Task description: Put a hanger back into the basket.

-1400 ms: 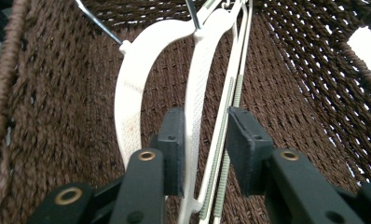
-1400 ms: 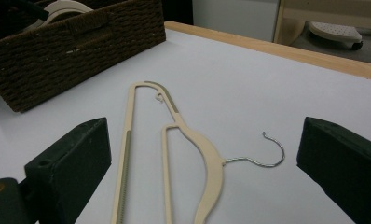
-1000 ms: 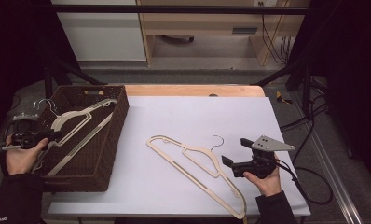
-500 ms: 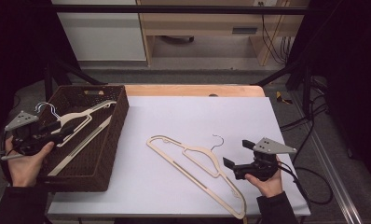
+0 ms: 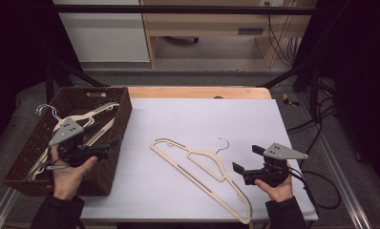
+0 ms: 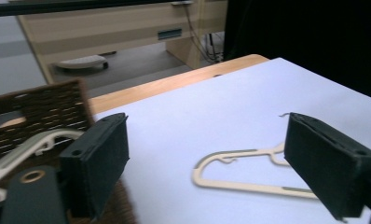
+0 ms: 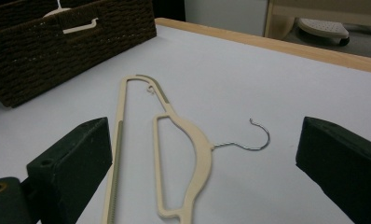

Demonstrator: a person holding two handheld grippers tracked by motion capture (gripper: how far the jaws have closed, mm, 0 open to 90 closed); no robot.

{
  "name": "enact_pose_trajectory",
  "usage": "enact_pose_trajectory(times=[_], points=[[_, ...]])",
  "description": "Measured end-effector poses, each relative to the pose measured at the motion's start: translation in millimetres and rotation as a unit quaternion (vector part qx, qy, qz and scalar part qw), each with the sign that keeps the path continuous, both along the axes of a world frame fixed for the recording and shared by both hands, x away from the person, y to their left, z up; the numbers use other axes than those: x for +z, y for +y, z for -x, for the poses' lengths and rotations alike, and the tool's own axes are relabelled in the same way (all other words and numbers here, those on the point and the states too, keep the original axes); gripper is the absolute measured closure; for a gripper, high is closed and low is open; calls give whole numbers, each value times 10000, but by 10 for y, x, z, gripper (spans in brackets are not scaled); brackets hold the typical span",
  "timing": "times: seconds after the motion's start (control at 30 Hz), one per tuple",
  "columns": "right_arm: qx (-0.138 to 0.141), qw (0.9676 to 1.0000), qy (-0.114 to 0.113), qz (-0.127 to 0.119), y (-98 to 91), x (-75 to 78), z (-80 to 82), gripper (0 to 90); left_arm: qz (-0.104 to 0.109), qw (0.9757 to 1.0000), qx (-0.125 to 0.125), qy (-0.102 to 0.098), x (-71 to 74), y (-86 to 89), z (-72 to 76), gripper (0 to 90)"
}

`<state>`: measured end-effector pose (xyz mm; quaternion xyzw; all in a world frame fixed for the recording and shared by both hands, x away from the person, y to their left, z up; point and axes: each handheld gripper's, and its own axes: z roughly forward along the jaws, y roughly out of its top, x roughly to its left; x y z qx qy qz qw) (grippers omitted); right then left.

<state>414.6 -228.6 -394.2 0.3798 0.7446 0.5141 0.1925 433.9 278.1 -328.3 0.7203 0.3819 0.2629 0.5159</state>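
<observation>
A flat, cream plastic hanger (image 5: 202, 174) with a thin wire hook lies on the smooth white table (image 5: 188, 119), just beside the right gripper (image 5: 248, 162), whose jaws gape empty. The left gripper (image 5: 112, 143), jaws just spread and empty, hovers over the woven brown basket (image 5: 123, 109) holding more hangers (image 5: 90, 117).

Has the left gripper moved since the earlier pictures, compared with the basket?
Yes. The left gripper has moved rightward, from the basket's left rim to over its right wall, toward the hanger on the table. Its jaws have just been opening, empty.
</observation>
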Motion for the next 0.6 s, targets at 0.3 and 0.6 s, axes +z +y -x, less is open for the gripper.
enact_pose_trajectory(times=[0.3, 0.6], points=[[-31, 10000, 65, -34, -27, -70, -10, 39, 2, 9989, -438, 169, -105, -508, -44, 80], [-44, 10000, 53, -39, -78, -98, 13, 44, -133, 9956, -837, 388, -268, -959, -157, 85]])
